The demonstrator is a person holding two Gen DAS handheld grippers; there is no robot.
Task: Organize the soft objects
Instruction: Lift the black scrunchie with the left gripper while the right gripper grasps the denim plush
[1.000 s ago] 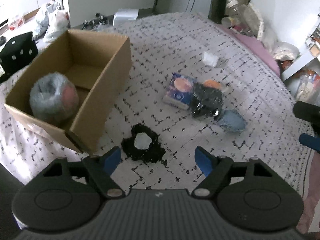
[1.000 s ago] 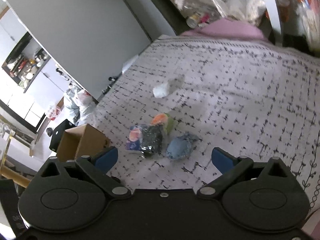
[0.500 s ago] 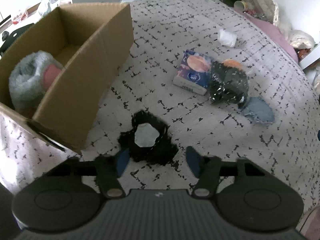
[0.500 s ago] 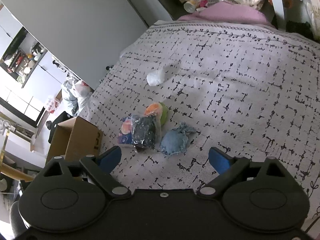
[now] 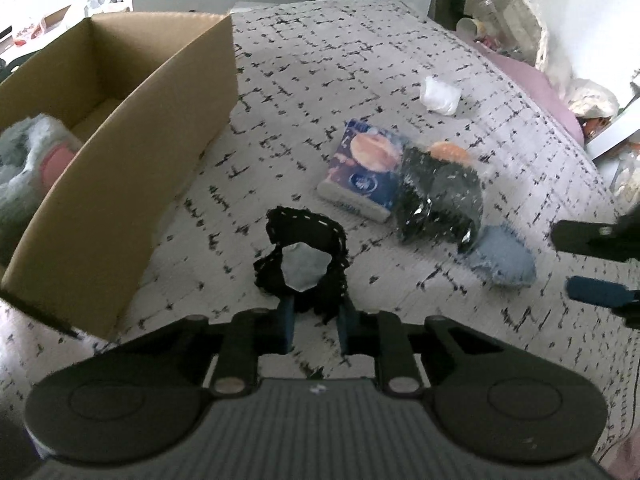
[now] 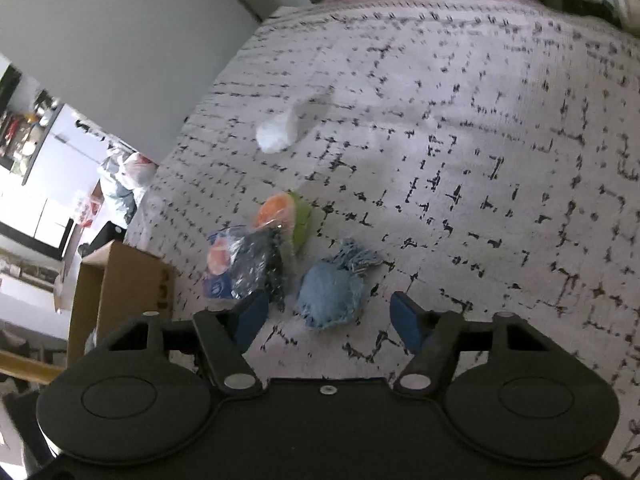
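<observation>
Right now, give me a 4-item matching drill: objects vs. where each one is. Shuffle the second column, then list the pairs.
Things:
1. black lace scrunchie
2. grey plush
3. blue denim pouch
4. white wad

Places:
A. inside the cardboard box
B. alone, far up the bedspread
C. pinched in the left gripper
D. just ahead of the open right gripper

Pairs: 1-C, 2-A, 3-D, 4-B

The left gripper (image 5: 314, 326) points toward 12 o'clock, its jaws drawn close together and pinching something dark. The right gripper (image 6: 328, 320) reaches in from 3 o'clock in the left view, jaws spread wide.
</observation>
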